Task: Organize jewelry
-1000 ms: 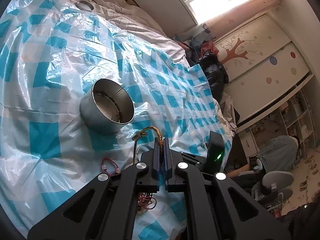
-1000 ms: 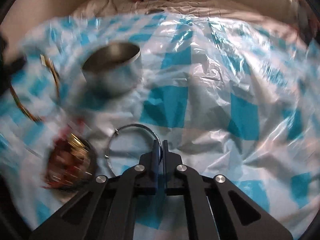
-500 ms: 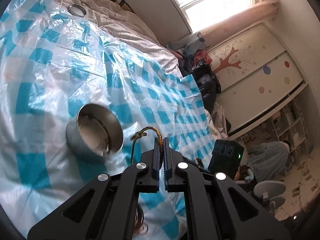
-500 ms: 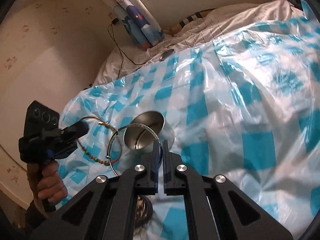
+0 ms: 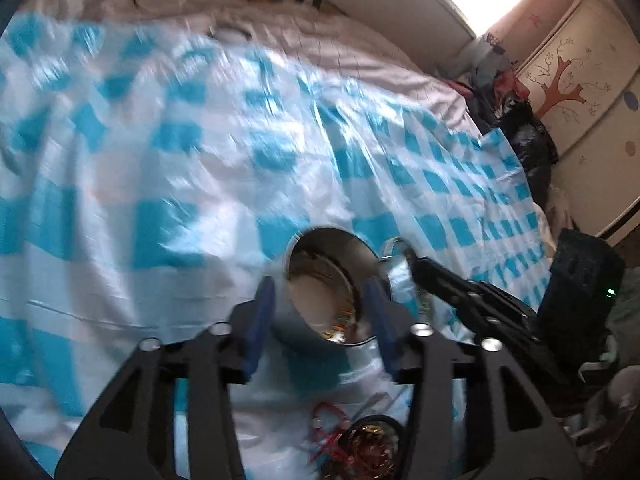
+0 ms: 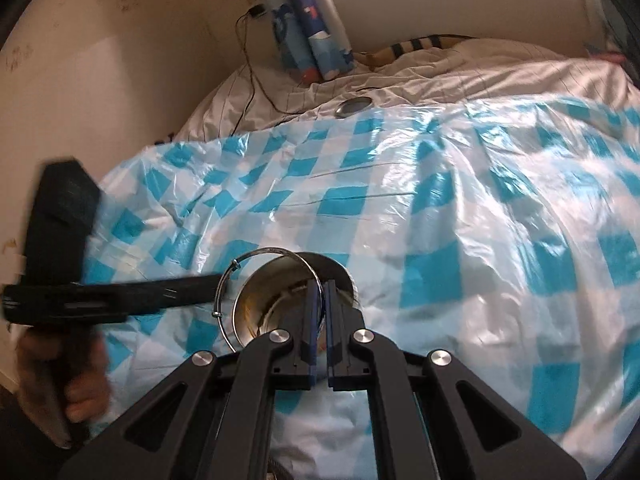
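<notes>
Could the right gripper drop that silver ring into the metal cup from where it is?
Probably yes. The right gripper, shut on the silver bangle, hangs just above the metal cup, whose mouth is uncovered; the open left gripper straddles it without covering it.

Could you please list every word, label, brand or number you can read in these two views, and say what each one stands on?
No readable text in either view.
Rolled blue printed tubes against the wall: pictures only, any lettering too blurred to read.
Cabinet door: a painted tree and dots, no words.
Metal tin: no label visible.
</notes>
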`<state>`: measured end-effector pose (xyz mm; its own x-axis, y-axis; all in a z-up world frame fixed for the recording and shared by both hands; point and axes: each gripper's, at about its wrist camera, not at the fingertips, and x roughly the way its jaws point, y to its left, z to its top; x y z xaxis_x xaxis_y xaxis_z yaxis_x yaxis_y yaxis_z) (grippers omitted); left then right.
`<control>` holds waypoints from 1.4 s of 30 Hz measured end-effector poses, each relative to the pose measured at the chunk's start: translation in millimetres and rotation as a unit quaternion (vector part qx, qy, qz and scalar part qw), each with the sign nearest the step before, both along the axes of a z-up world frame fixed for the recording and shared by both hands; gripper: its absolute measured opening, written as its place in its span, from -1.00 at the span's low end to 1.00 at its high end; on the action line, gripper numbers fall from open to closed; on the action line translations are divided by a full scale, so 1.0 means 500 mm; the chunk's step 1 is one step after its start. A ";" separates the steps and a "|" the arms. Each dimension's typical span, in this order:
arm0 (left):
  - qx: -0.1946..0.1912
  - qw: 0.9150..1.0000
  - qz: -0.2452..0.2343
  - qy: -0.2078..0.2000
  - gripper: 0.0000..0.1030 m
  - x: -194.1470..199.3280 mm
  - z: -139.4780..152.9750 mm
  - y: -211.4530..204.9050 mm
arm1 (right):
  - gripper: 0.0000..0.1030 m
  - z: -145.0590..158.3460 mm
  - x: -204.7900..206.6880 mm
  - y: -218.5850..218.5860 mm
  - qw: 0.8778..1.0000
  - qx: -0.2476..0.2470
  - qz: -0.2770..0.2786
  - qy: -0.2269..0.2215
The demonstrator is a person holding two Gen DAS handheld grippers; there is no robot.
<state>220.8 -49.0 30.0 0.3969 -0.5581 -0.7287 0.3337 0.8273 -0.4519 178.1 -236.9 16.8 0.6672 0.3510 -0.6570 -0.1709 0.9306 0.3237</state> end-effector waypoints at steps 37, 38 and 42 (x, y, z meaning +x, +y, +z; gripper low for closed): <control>0.037 0.996 -0.004 0.077 -0.36 -0.147 -0.157 -0.046 | 0.04 0.004 -0.187 -0.065 0.997 0.037 -0.017 0.073; 0.048 0.996 -0.009 0.074 -0.60 -0.147 -0.158 -0.049 | 0.13 0.005 -0.188 -0.063 0.997 0.035 -0.016 0.070; 0.019 0.996 -0.021 0.086 -0.82 -0.143 -0.161 -0.030 | 0.14 0.005 -0.186 -0.053 0.997 0.030 -0.004 0.071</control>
